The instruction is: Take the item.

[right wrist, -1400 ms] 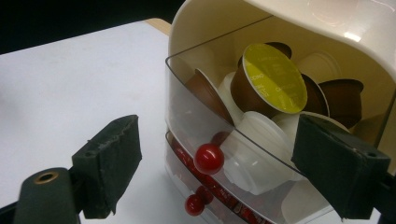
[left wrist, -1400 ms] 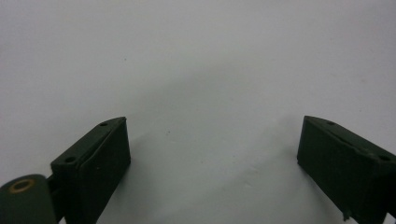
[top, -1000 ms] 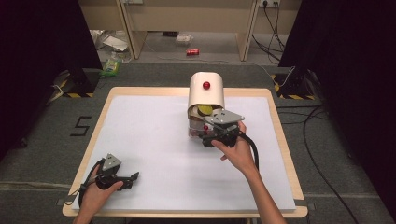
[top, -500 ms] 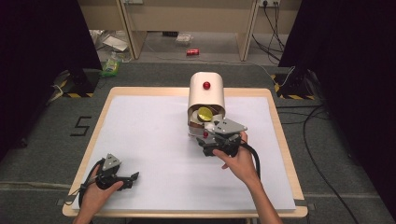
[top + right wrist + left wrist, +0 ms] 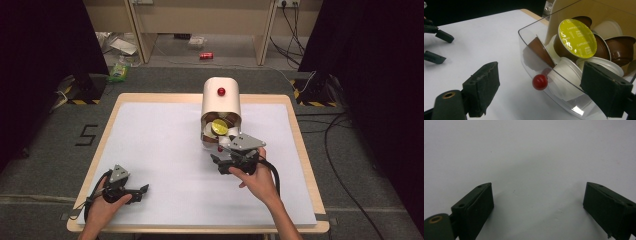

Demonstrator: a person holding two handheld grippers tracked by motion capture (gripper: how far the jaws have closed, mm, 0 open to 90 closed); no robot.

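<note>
Your left gripper point(image 5: 141, 190) rests on the white table cover point(image 5: 160, 150) near the front left corner, its jaws spread wide over bare surface and holding nothing. To the right, your right gripper point(image 5: 216, 161) sits just in front of the cream capsule dispenser point(image 5: 220, 102), jaws also spread and empty. Its view looks at the dispenser's clear drawer point(image 5: 529, 50), pulled open, with the red knob point(image 5: 540, 82) between the jaws. Inside lie brown and white capsules, a yellow-lidded capsule point(image 5: 577, 38) on top.
</note>
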